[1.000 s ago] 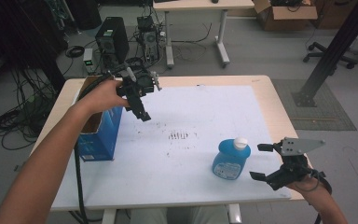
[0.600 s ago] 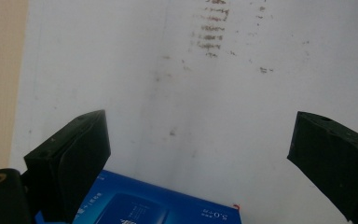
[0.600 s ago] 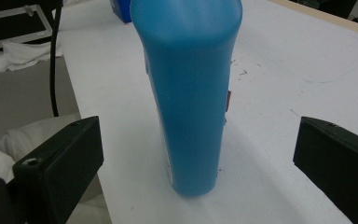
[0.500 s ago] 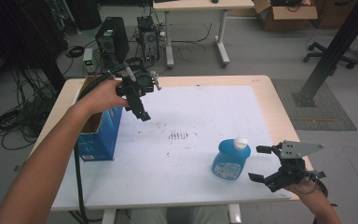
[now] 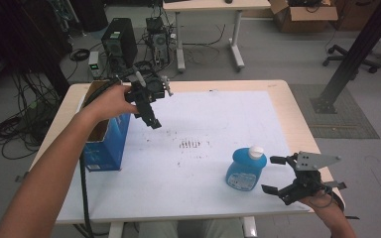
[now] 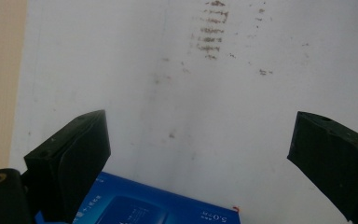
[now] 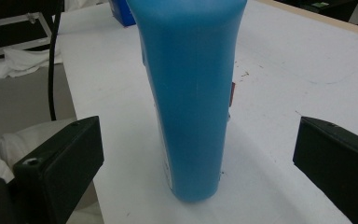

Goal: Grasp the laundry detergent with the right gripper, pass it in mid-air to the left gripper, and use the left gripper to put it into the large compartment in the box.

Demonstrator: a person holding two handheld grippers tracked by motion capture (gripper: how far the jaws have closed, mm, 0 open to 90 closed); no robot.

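High view: right gripper (image 5: pixel 277 174) crept a bit closer to blue bottle (image 5: pixel 245 169) since a second ago, jaws spread wide. Left gripper (image 5: pixel 151 116) parked above box (image 5: pixel 105 138), jaws spread too. Probably grabbing next.

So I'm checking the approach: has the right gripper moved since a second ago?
Yes, slightly: the right gripper has edged left, closer to the standing blue bottle.

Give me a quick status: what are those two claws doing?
Right gripper open, facing blue bottle, not touching. Left gripper open, raised beside blue box. Bottle upright on table; nothing between.
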